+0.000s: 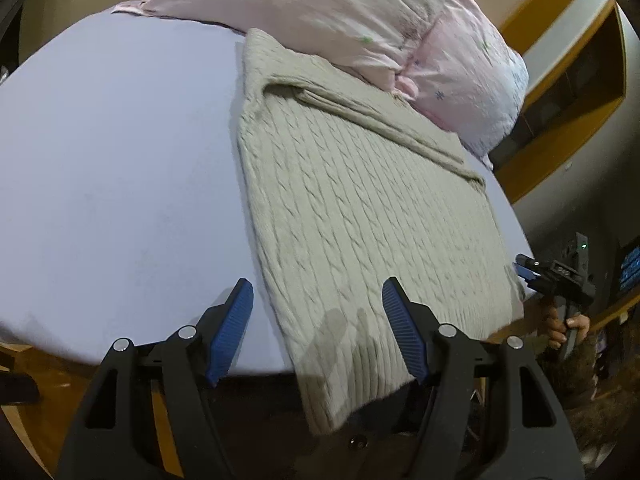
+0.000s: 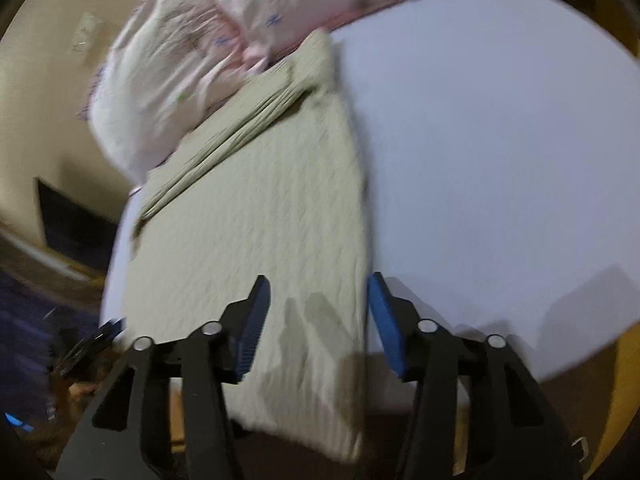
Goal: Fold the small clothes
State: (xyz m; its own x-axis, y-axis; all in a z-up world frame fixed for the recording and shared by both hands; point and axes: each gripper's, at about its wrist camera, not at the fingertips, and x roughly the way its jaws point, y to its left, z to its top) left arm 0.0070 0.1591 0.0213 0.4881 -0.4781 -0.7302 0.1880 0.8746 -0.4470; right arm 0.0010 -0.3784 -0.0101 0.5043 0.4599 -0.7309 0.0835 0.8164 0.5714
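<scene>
A beige cable-knit sweater (image 1: pixel 360 216) lies lengthwise on the lavender bed (image 1: pixel 120 168), hem overhanging the near edge beneath the left tongs (image 1: pixel 318 330) and right tongs (image 2: pixel 318 322), both apart.

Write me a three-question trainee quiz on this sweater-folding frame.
1. True or false: the beige cable-knit sweater lies wholly on the lavender bed sheet.
2. Multiple choice: the left tongs are A) open, B) shut on the sweater, C) shut on nothing.
3. Short answer: what lies over the sweater's far end?

Key:
1. False. Its near end hangs over the bed's edge.
2. A. The jaws stand wide apart above the sweater's near edge.
3. Pink floral bedding.
</scene>
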